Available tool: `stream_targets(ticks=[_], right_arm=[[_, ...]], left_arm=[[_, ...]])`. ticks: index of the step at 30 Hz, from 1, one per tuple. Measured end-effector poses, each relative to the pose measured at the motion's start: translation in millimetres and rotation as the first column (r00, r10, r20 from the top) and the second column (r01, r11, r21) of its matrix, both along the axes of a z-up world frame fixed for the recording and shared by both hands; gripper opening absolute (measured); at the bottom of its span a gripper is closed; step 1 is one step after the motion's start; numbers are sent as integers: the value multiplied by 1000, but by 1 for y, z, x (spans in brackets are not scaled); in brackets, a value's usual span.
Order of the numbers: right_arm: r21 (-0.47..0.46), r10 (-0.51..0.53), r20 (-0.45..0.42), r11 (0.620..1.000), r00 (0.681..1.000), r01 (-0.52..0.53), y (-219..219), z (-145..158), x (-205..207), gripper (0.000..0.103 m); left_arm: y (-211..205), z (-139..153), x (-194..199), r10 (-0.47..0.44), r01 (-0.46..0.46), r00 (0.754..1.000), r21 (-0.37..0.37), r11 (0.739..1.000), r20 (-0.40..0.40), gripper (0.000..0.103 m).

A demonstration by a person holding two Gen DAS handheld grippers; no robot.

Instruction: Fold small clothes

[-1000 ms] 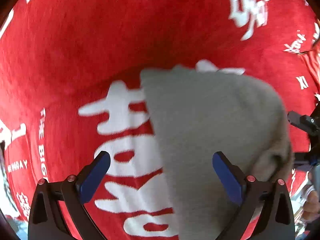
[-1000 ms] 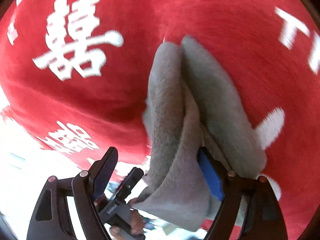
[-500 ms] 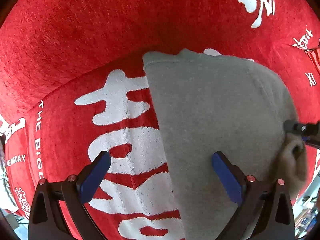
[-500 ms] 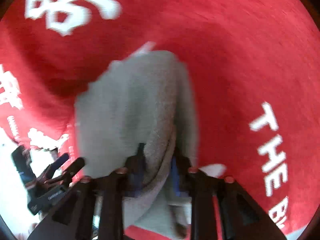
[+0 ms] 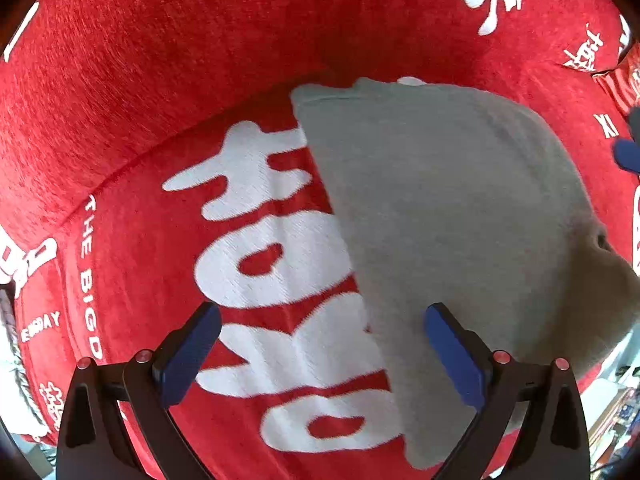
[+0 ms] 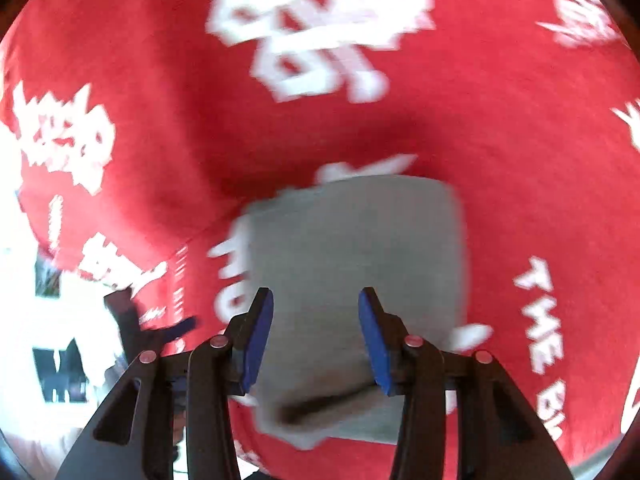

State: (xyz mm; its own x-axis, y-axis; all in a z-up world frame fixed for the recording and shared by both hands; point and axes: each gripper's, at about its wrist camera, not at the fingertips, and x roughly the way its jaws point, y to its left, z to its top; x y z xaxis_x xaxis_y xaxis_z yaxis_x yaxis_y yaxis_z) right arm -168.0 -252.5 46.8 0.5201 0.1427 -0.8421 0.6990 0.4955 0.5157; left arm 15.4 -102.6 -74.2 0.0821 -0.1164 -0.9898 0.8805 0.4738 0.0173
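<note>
- Grey cloth (image 5: 448, 216) lay folded flat on the red cover (image 5: 160, 80) with white lettering.
- Left claw (image 5: 320, 354) stood spread wide, holding nothing; its right pad sat over the cloth's near edge, its left pad over the lettering.
- Right claw (image 6: 316, 336) was parted and empty above the cloth (image 6: 356, 264); that view was motion-blurred.
</note>
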Motion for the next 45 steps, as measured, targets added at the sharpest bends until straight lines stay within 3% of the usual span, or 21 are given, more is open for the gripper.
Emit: stream_targets(ticks=[3,6,8,10,12,15,16,17,18,21,24,29,38,45], right_arm=[[17,103,-5,995,995,-103,23,-3,25,49],[62,164,-131,986,978,-157,39,-36,21,49],[70,177,-258,984,950,-165,48,-60,0,49],[35,180,-416,983,891,-182,58,-79,-32,46],[87,130,-441,991,888,-102,58,-92,-71,45],[150,-40,-375,983,926,103,45,-85,-120,50],[176,-114,-331,968,937,180,39,-80,-137,55],[202,-167,-294,952,941,232,35,-78,-148,68],[257,-247,-227,918,942,303,29,-75,-163,82],[376,-388,-73,843,919,386,16,-66,-184,87],[467,-448,33,797,893,383,6,-62,-185,103],[544,-478,154,771,865,329,3,-57,-156,103],[625,-492,235,737,838,257,7,-55,-118,103],[680,-544,355,708,760,190,3,-45,-115,103]], left_arm=[[3,-4,0,40,-40,999,-3,999,-16,102],[10,-5,4,69,-69,997,-7,998,-43,102],[13,-5,6,66,-66,997,-5,998,-41,102],[17,-4,8,57,-57,998,-2,998,-41,102],[20,-3,9,53,-53,998,0,999,-44,102],[22,-2,9,47,-47,998,5,999,-38,102],[23,-1,9,48,-48,998,5,999,-40,102],[24,0,10,50,-50,998,6,999,-45,102],[23,0,10,51,-51,997,6,999,-50,102],[23,5,10,49,-49,997,-2,999,-53,102],[22,9,10,46,-46,998,-10,999,-50,102],[25,16,13,56,-58,997,-26,998,-47,102],[25,17,17,61,-62,997,-27,998,-48,102],[21,19,17,49,-51,998,-38,998,-31,102]])
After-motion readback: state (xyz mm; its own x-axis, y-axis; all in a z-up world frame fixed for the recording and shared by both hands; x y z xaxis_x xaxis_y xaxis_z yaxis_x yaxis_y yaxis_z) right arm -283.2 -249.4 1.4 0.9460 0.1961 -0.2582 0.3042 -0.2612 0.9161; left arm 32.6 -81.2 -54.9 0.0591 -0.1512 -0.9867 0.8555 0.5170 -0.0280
